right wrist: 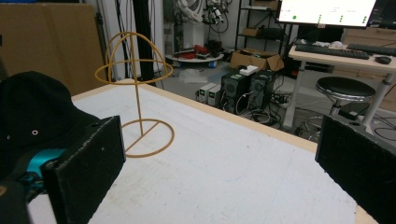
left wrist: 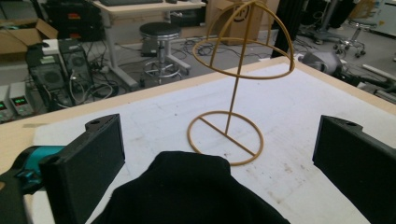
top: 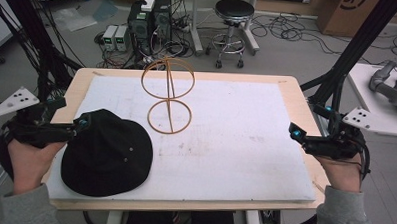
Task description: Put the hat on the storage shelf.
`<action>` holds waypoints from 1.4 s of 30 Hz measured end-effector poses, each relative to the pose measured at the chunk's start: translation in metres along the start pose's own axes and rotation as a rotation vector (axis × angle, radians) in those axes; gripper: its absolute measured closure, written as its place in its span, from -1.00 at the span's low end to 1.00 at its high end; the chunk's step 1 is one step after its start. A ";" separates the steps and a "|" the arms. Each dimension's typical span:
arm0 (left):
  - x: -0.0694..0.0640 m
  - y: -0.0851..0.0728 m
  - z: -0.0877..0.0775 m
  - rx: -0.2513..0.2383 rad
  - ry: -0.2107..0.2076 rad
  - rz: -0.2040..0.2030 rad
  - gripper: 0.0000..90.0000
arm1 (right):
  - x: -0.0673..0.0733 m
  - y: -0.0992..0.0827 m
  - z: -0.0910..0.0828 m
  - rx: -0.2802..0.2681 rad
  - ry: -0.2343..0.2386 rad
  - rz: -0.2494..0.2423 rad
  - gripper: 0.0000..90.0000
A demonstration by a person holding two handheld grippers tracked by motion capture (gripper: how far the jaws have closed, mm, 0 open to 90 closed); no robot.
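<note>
Between left tool (left wrist: 217, 161) spread jaws: black hat (left wrist: 191, 191); right tool (right wrist: 219, 163) released, well apart.

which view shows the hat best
The high view: the whole black hat lies flat on the white mat, brim and crown clear. The left gripper view catches just its near edge between the jaws; the right gripper view shows part of it at the left, cut off by the frame.

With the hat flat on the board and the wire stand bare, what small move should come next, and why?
Probably close the left gripper on the brim of the black hat. Its jaws stand wide open with the hat's edge between them, the gold wire hat stand stands bare just beyond, and the right gripper waits open at the far edge of the table.
</note>
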State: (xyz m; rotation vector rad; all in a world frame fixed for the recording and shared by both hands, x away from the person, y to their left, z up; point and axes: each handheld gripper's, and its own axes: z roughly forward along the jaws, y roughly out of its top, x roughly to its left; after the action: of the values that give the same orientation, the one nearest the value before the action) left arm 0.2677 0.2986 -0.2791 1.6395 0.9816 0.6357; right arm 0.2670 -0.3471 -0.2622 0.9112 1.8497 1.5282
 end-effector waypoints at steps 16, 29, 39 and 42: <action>0.004 -0.015 0.027 0.055 -0.038 -0.007 -0.94 | -0.001 0.000 -0.003 0.002 0.004 -0.005 -0.97; 0.008 -0.024 0.036 0.079 -0.053 -0.018 -0.90 | 0.000 0.001 -0.007 -0.005 -0.002 -0.012 -0.97; 0.012 -0.028 0.038 0.094 -0.061 -0.022 -0.57 | 0.001 0.000 -0.004 0.006 0.005 -0.008 -0.97; 0.013 -0.029 0.038 0.096 -0.065 -0.023 -0.48 | 0.001 0.000 -0.002 0.011 0.011 -0.012 -0.98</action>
State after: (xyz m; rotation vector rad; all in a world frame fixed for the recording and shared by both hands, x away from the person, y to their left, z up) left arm 0.2966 0.2928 -0.3184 1.7198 0.9946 0.5238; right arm 0.2648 -0.3472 -0.2623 0.8969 1.8692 1.5204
